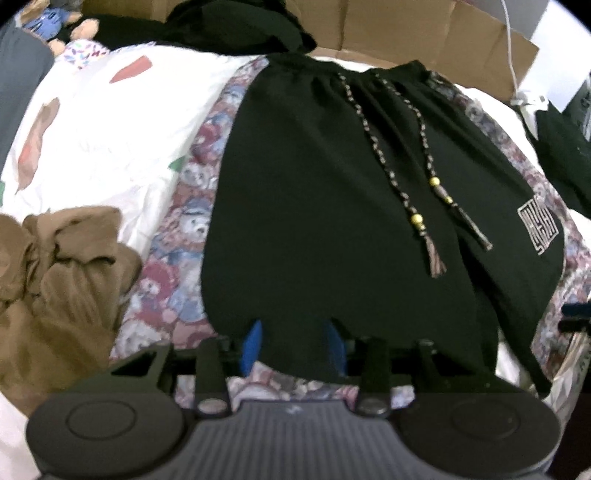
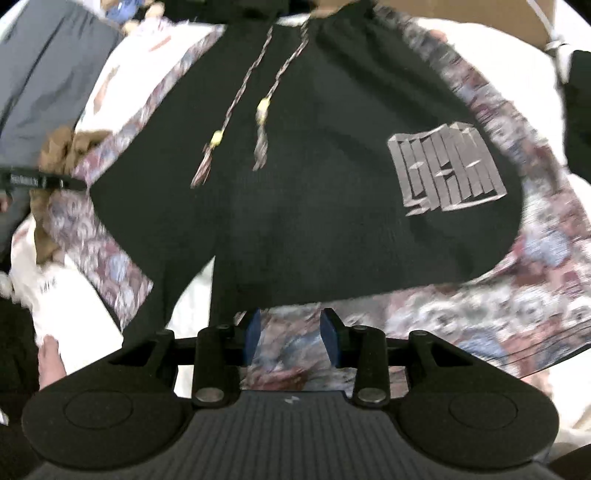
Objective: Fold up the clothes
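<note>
Black shorts (image 1: 332, 192) lie flat on a patterned blanket, waistband far, with beaded drawstrings (image 1: 424, 206) and a grey logo (image 1: 537, 229) on the right leg. My left gripper (image 1: 293, 343) is open, its blue pads either side of the left leg's hem, which drapes between them. In the right wrist view the shorts (image 2: 314, 166) and logo (image 2: 445, 168) show again. My right gripper (image 2: 291, 338) is open and empty, just short of the right leg's hem, over the blanket.
The teddy-print blanket (image 1: 184, 229) lies on a white sheet (image 1: 92, 129). A crumpled brown garment (image 1: 62, 288) sits at left. Black clothes (image 1: 240, 33) and cardboard (image 1: 424, 33) are at the back. Another dark garment (image 1: 565, 158) is at right.
</note>
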A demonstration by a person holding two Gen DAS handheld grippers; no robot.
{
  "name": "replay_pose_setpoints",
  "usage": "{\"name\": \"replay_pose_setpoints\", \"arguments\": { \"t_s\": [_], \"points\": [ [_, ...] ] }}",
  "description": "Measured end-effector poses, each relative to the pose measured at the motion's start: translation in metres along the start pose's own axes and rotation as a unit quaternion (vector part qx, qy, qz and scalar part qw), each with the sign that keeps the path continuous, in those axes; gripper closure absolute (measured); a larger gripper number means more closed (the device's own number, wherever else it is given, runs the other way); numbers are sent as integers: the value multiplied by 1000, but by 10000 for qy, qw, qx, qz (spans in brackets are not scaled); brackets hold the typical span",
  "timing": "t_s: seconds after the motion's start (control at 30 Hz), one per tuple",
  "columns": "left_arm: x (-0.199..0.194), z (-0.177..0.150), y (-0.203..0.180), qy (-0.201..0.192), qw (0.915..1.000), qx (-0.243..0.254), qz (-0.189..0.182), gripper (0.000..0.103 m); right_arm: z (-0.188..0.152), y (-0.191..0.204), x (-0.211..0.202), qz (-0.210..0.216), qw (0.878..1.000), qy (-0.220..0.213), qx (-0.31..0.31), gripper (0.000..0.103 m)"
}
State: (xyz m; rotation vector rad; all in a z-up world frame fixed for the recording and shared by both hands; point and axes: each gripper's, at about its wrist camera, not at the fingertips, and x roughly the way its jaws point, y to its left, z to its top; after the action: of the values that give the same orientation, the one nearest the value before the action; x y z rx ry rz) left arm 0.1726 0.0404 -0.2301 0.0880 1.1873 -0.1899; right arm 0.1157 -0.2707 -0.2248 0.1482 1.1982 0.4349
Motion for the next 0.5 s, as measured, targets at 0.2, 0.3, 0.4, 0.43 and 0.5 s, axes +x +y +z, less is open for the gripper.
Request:
{"name": "replay_pose_setpoints", "arguments": {
  "t_s": [0.2,0.3,0.4,0.43,0.5],
  "points": [
    [0,10,-12,-88,9999,77,31,49,8,-28,-17,-277,9974,-588,296,62],
    [1,11,-15,-96,9999,48,97,49,9,-36,-12,-465,9949,-754,489,62],
    [2,12,-17,-139,9998,25,112,48,9,-37,0,-694,9924,-816,603,62],
    [2,12,-18,-158,9998,31,110,46,9,-36,4,-736,9925,-795,574,62],
    [3,11,-18,-191,9997,45,160,43,8,-35,12,-839,9923,-751,516,62]
  ]
}}
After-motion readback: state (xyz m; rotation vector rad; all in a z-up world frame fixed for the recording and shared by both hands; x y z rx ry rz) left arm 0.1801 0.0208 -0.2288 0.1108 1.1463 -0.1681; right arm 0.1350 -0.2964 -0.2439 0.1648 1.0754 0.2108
